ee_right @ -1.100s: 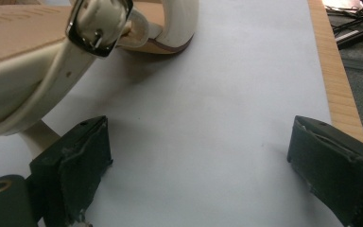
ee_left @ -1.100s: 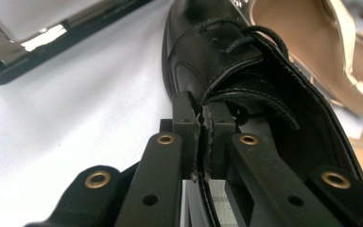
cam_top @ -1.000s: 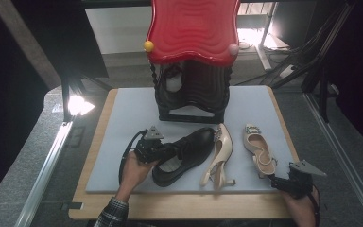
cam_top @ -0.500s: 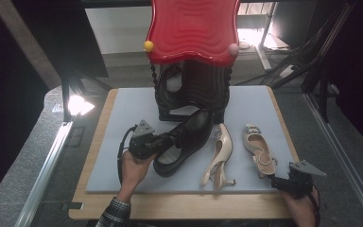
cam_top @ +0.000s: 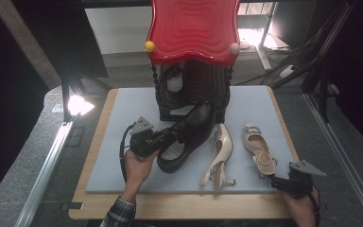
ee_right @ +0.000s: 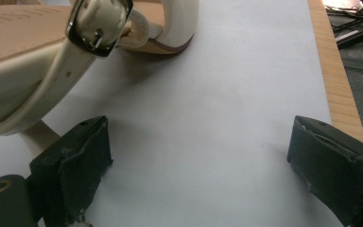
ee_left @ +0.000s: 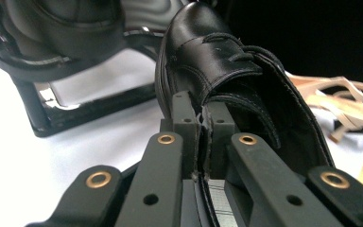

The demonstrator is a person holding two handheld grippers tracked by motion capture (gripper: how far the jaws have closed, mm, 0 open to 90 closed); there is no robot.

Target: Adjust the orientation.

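A black lace-up shoe (cam_top: pixel 186 137) hangs tilted over the grey mat (cam_top: pixel 127 104), its toe raised toward the rack (cam_top: pixel 191 90). My left gripper (cam_top: pixel 167 138) is shut on the shoe's side collar; in the left gripper view the jaws (ee_left: pixel 202 111) pinch the leather edge of the shoe (ee_left: pixel 217 61). My right gripper (cam_top: pixel 275 180) rests low at the mat's front right corner, beside the heel of a cream slingback (cam_top: pixel 260 150). In the right gripper view it (ee_right: pixel 203 142) stands open over bare mat, the slingback's buckle strap (ee_right: pixel 99 23) at upper left.
The black rack has a red wavy top (cam_top: pixel 191 28) and stands at the back middle of the mat. A second cream heeled shoe (cam_top: pixel 220 153) lies on its side between the black shoe and the slingback. The wooden board's edge (cam_top: pixel 179 208) runs along the front.
The left gripper has lifted the black shoe and swung its toe up toward the rack's lower opening. The right gripper has stayed put.
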